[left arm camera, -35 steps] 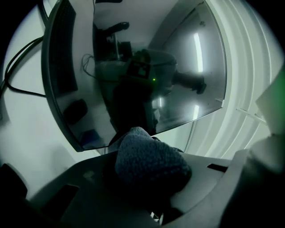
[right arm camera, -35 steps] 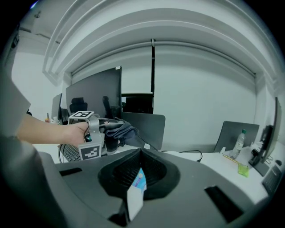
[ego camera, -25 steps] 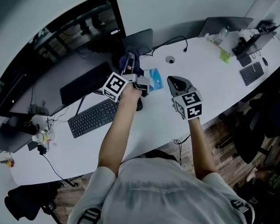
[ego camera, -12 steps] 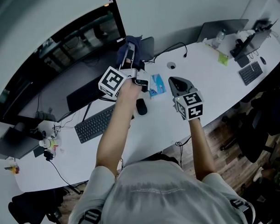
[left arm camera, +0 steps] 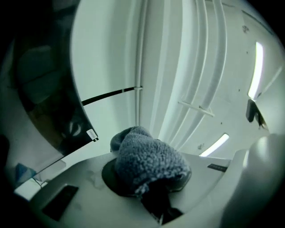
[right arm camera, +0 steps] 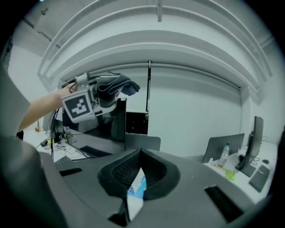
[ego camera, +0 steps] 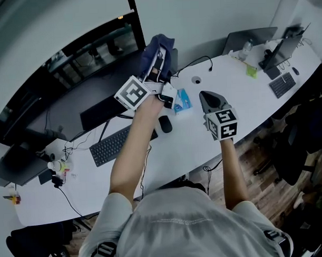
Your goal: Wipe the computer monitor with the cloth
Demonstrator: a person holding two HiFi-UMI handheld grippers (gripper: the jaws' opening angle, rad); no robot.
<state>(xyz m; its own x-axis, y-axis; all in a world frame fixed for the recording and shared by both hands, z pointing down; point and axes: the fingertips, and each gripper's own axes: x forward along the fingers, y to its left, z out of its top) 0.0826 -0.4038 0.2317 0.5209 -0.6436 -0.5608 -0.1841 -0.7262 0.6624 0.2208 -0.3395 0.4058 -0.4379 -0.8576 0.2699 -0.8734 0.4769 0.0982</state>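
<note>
A large dark curved monitor stands across the back of the white desk. My left gripper is raised by the monitor's right edge, shut on a dark blue fluffy cloth. In the left gripper view the cloth bulges out from between the jaws, with the monitor's corner to the left. My right gripper hovers over the desk to the right, jaws closed together and holding nothing. The right gripper view shows its own jaws meeting, and the cloth held up by the monitor.
Below the monitor lie a black keyboard and a black mouse. A blue and white packet rests between the grippers. Laptops and a second keyboard sit at the far right, cables and a small bottle at the left.
My left gripper has lifted the cloth up from the desk level to the monitor's right edge. The right gripper has stayed roughly where it was, shut.
</note>
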